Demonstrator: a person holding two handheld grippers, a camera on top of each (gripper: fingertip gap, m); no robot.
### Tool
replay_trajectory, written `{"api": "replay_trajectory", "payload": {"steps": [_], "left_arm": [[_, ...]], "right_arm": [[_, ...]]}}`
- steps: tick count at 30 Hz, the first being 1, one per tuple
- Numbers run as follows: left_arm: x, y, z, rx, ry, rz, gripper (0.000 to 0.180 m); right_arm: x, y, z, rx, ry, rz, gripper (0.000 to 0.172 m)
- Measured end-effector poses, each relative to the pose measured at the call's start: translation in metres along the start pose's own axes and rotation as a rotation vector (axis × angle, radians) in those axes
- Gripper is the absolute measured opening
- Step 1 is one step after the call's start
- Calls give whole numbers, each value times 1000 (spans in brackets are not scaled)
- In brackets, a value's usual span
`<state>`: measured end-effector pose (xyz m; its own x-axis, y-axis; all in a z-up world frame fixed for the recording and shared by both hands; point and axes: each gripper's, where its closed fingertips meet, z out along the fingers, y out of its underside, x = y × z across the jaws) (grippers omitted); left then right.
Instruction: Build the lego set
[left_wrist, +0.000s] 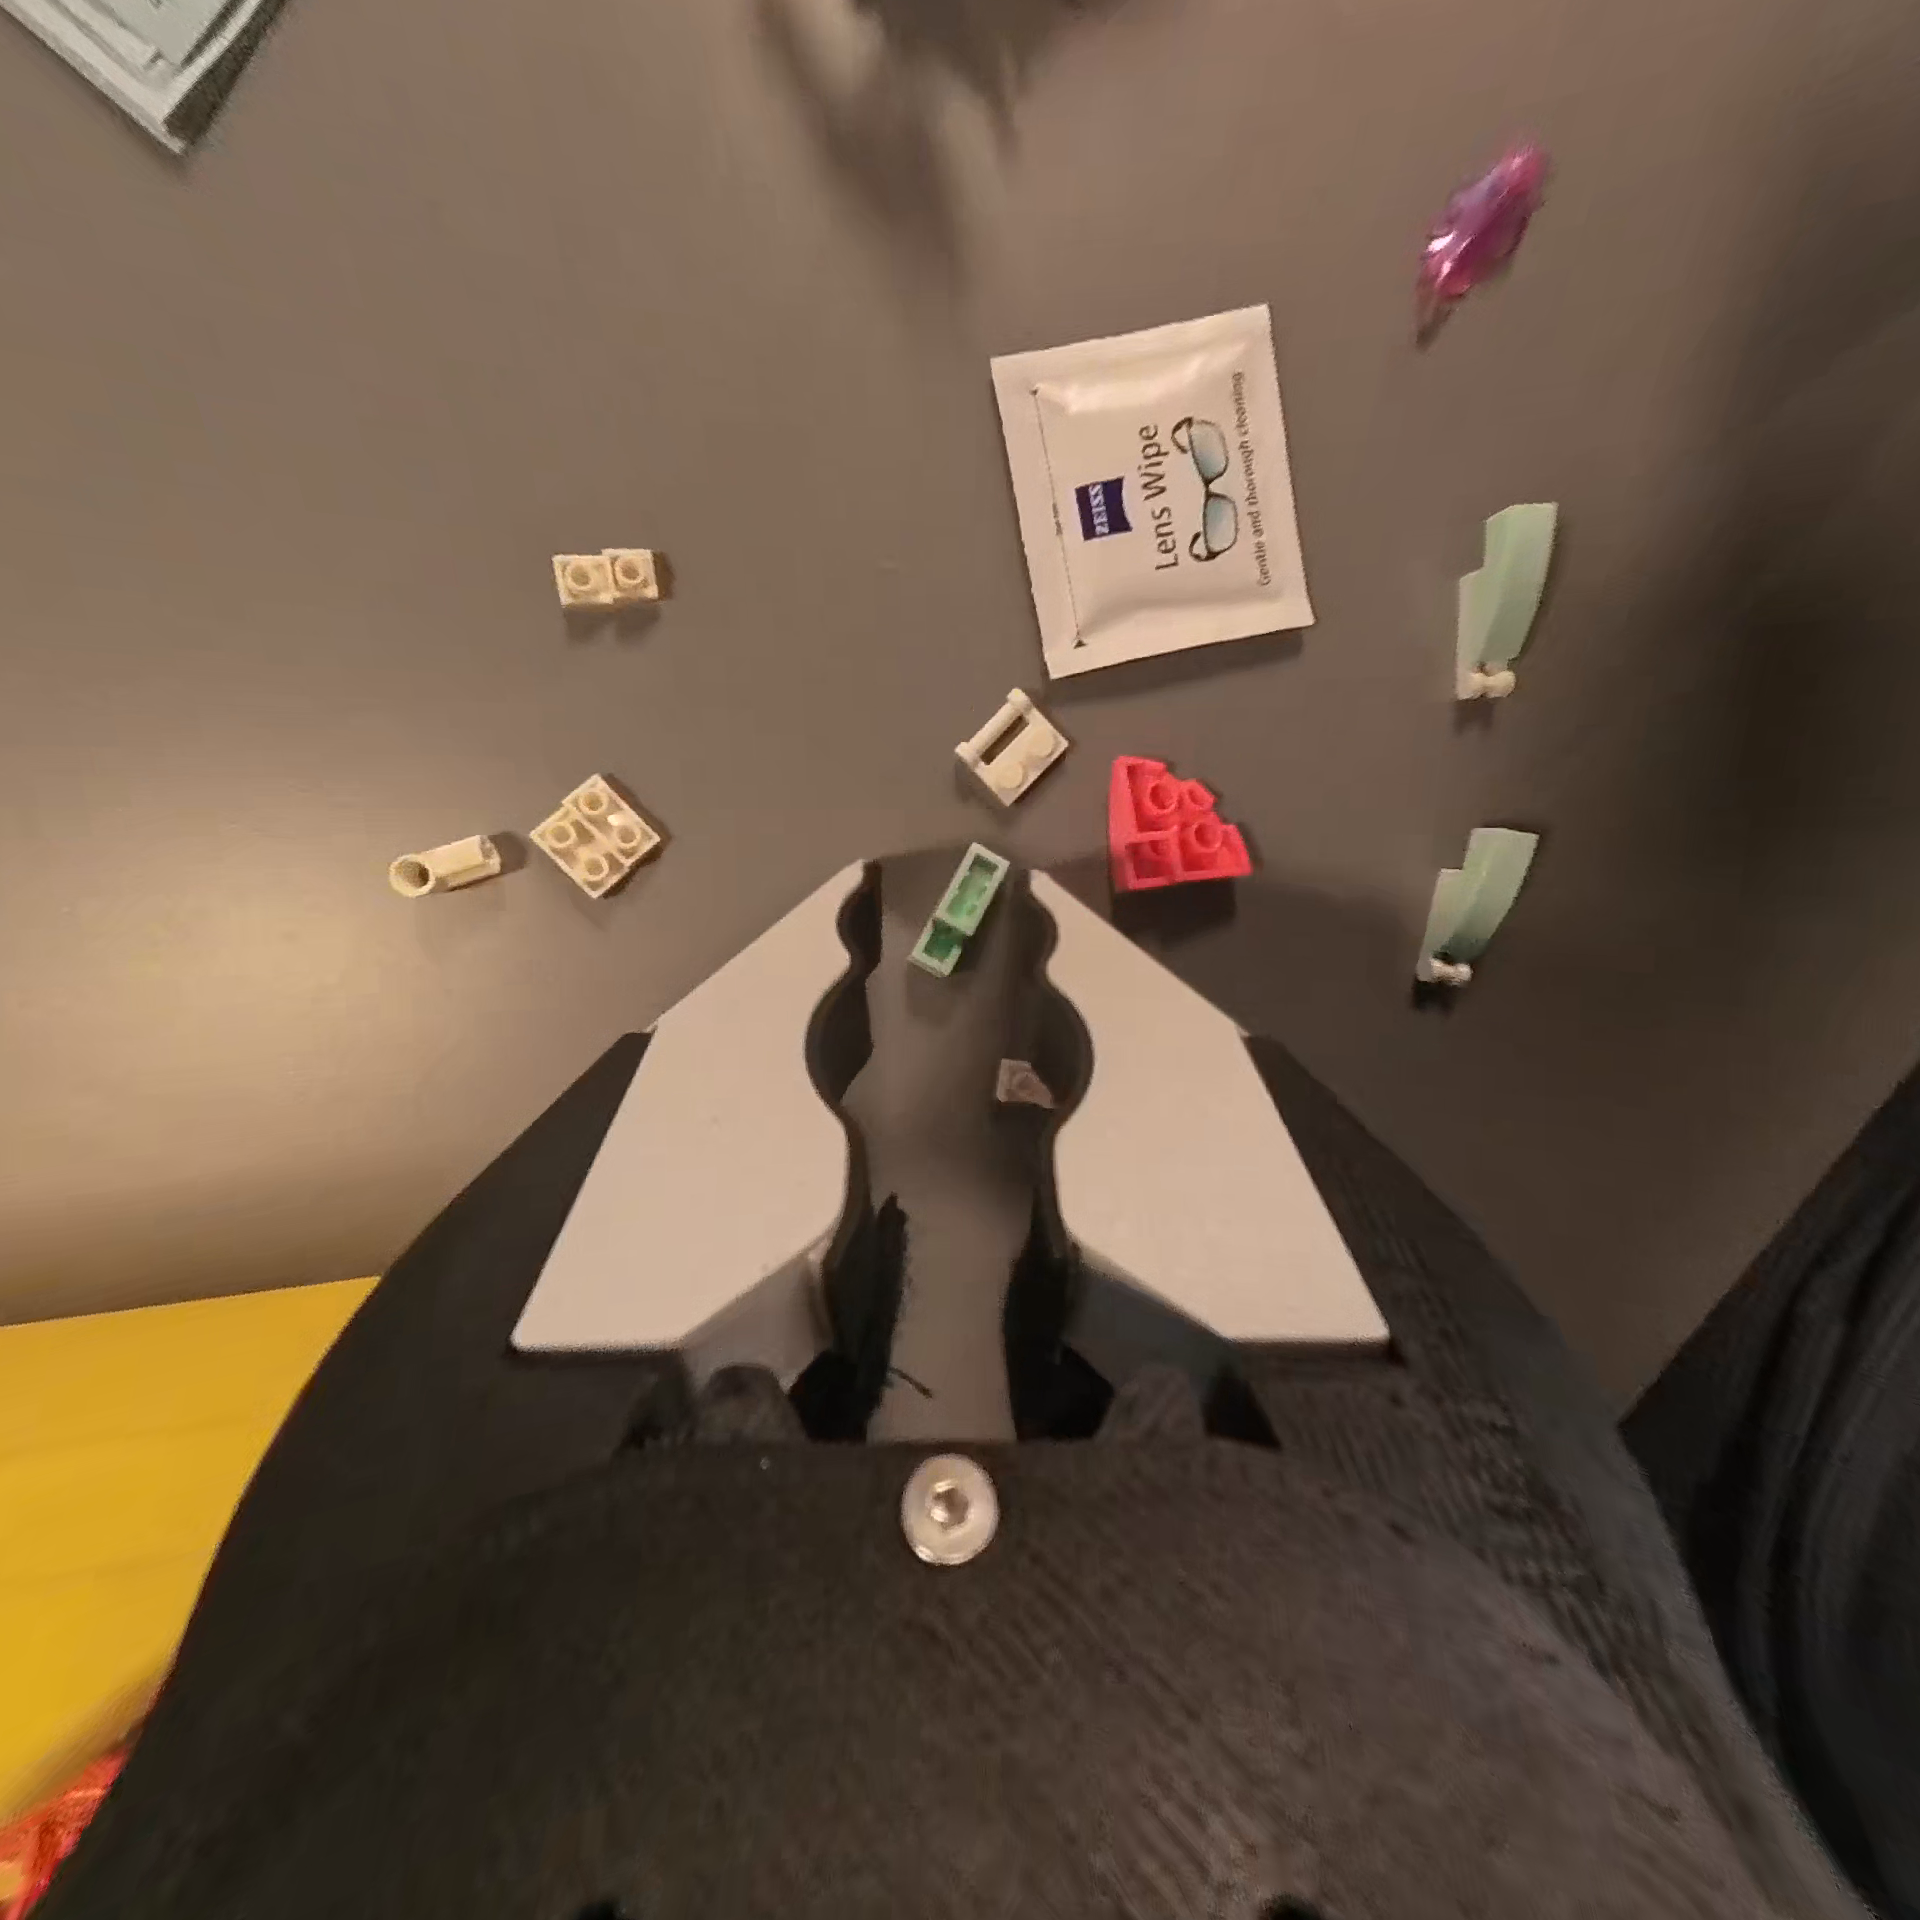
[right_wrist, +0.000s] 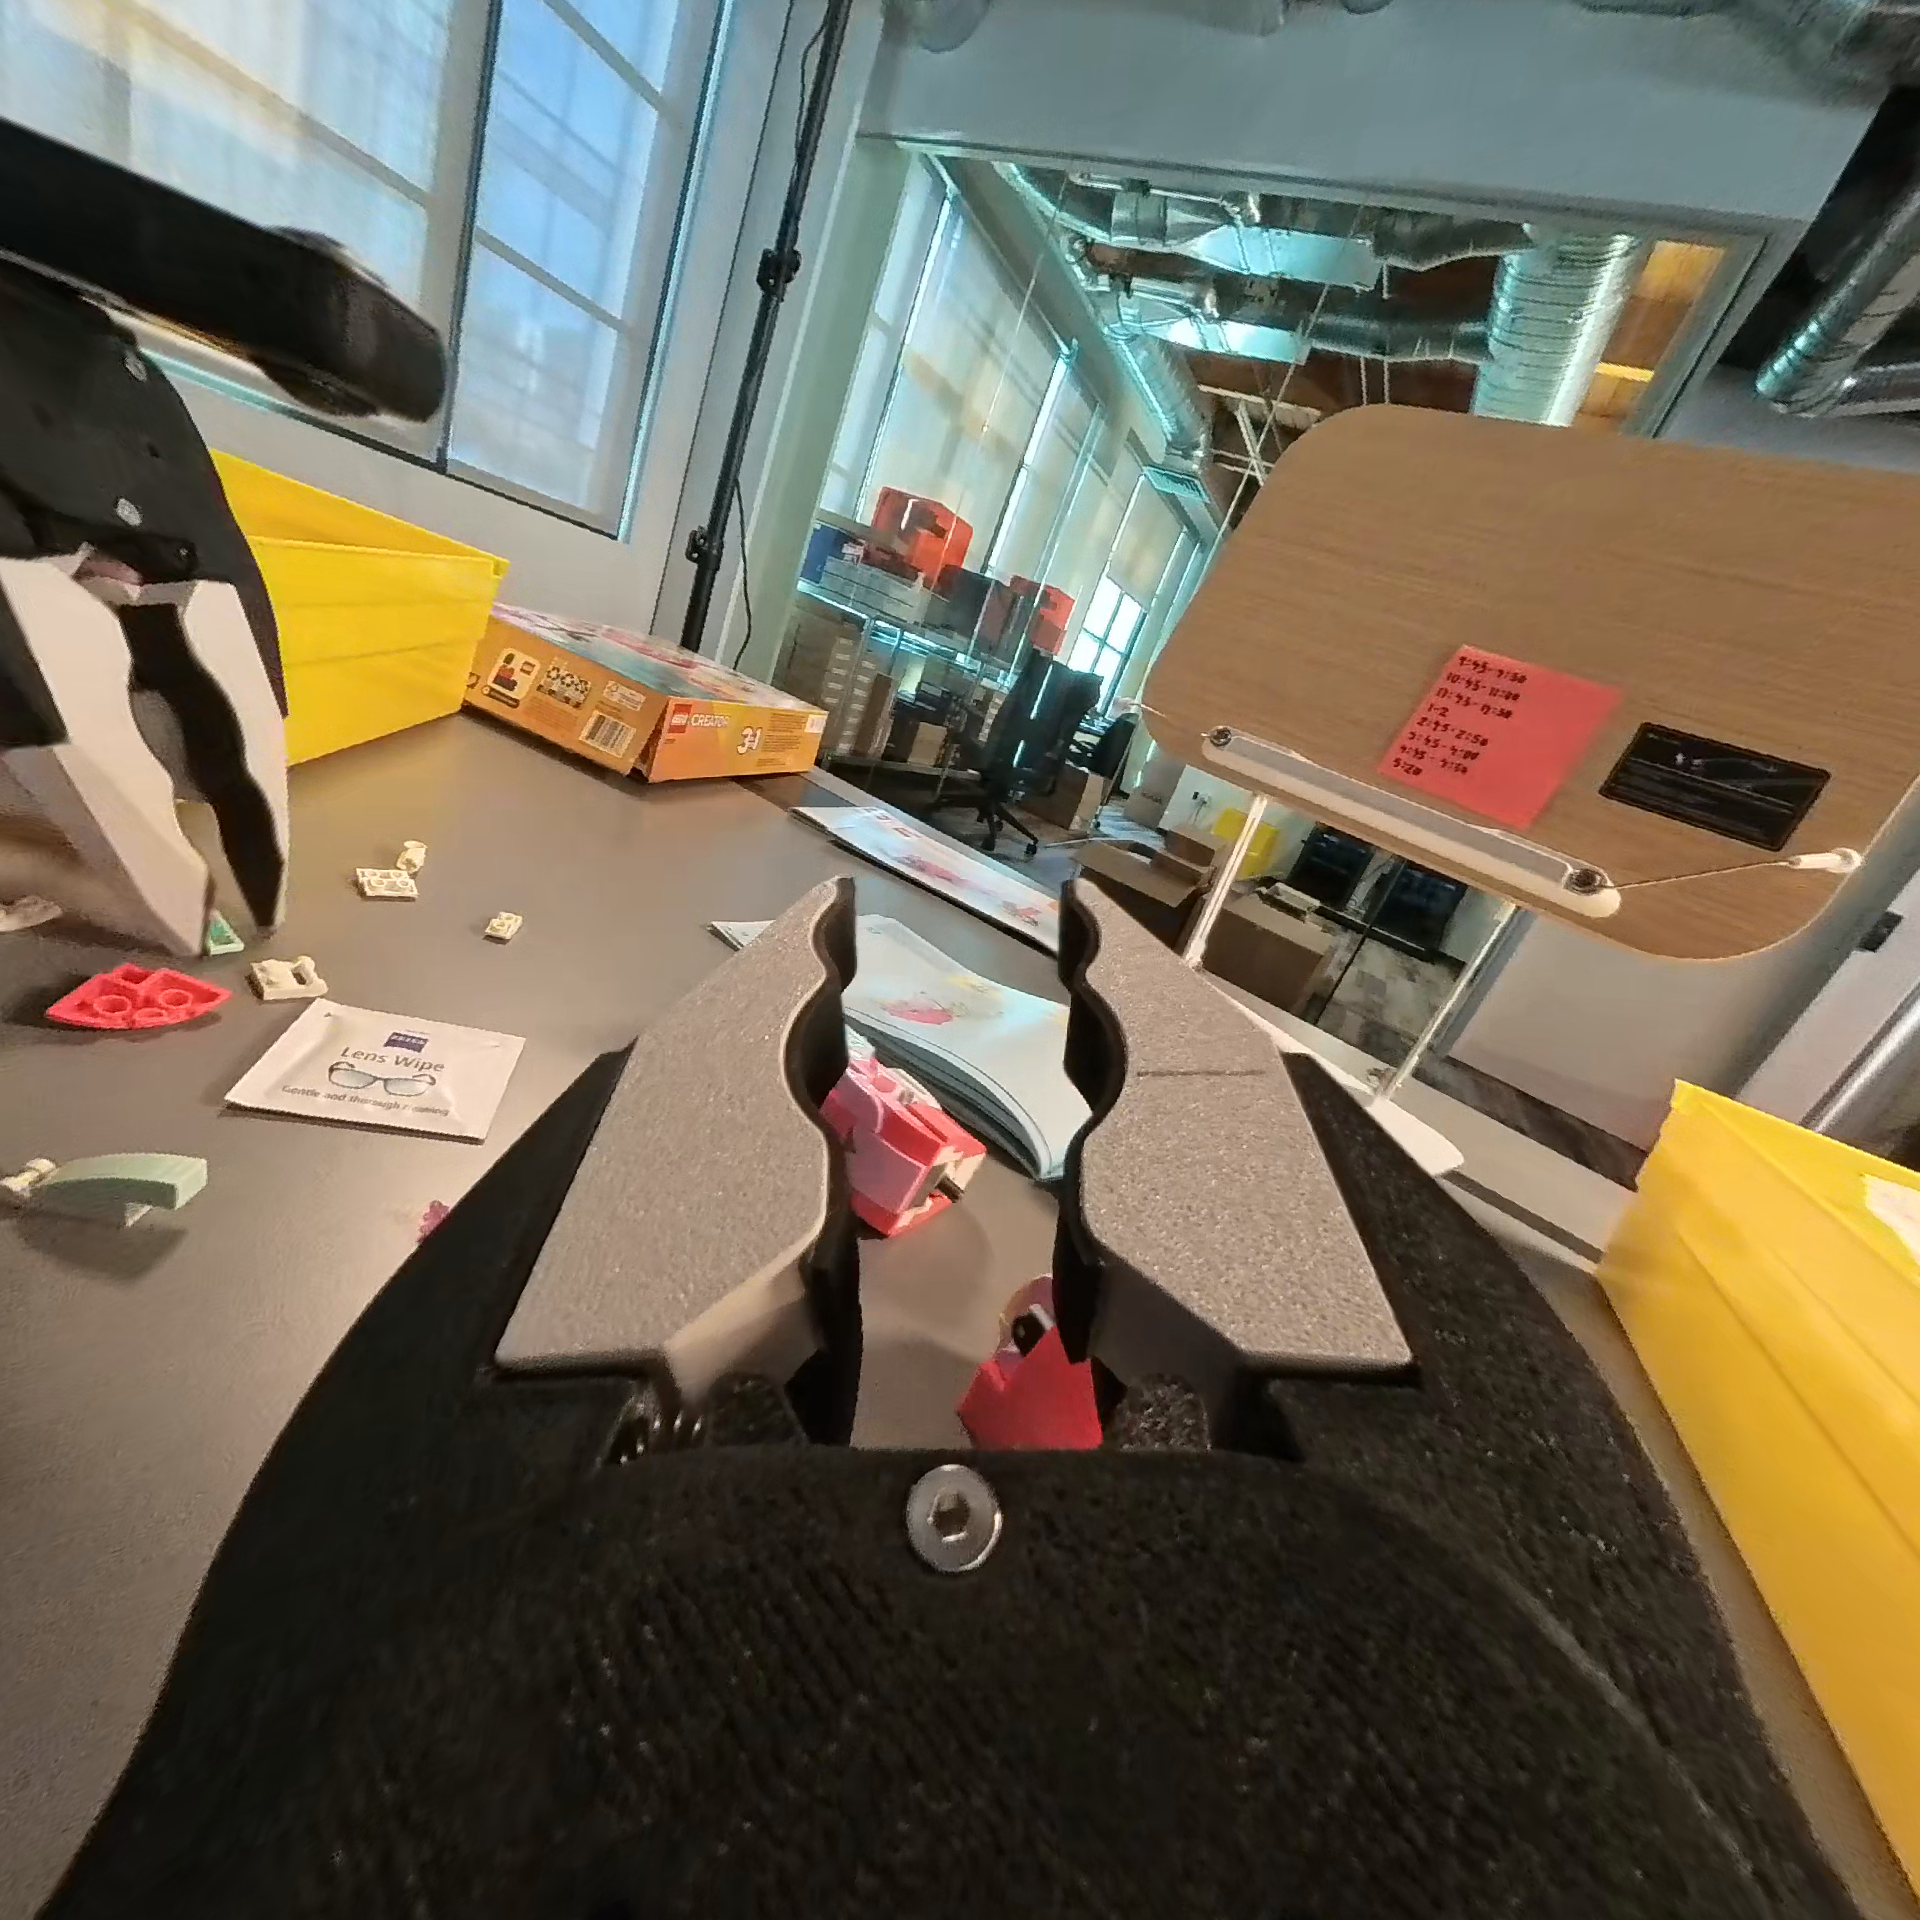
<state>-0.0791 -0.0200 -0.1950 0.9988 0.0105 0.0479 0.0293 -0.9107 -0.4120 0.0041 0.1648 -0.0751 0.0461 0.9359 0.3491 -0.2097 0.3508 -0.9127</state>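
My left gripper points down at the grey table with its jaws apart. A small green brick lies on the table between the fingertips, close to the right finger, with a clear gap on its left side. The right wrist view shows the same gripper with its tips around that green brick. My right gripper is open low over the table. A pink and red brick assembly lies beneath it between the fingers, and a red piece sits near the base of the right finger.
Near the left gripper lie a red wedge brick, a cream handle plate, a white wipe sachet, two pale green curved pieces, and cream bricks. Yellow bins, a toy box, an open booklet and a wooden board stand around. About 7 centimeters separates my left fingertips from the white wipe sachet. The right camera catches it too, in the right wrist view.
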Motion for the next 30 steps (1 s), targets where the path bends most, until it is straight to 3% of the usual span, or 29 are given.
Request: {"api": "replay_trajectory", "payload": {"steps": [5, 8, 12, 15, 20, 23, 26, 30], "left_arm": [[4, 1, 1, 31, -20, 10, 7], [6, 1, -4, 108, -54, 35, 7], [2, -23, -40, 482, -270, 94, 7], [12, -33, -68, 763, -427, 216, 7], [36, -33, -68, 812, -629, 535, 7], [53, -40, -72, 865, -641, 615, 7], [67, -42, -69, 857, -688, 732, 7], [77, -43, -66, 850, -739, 828, 7]], "right_arm": [[-5, 0, 0, -4, -16, -23, 36], [-7, -1, 0, -5, -17, -33, 35], [-19, -14, 1, 39, -31, 49, 18], [-72, -37, 15, 106, -209, 132, 12], [-152, -43, 25, 19, -547, 238, 8], [-167, -39, 21, -32, -631, 269, 3], [-173, -40, 15, -71, -746, 423, 3], [-178, -37, 9, -123, -822, 490, 13]]}}
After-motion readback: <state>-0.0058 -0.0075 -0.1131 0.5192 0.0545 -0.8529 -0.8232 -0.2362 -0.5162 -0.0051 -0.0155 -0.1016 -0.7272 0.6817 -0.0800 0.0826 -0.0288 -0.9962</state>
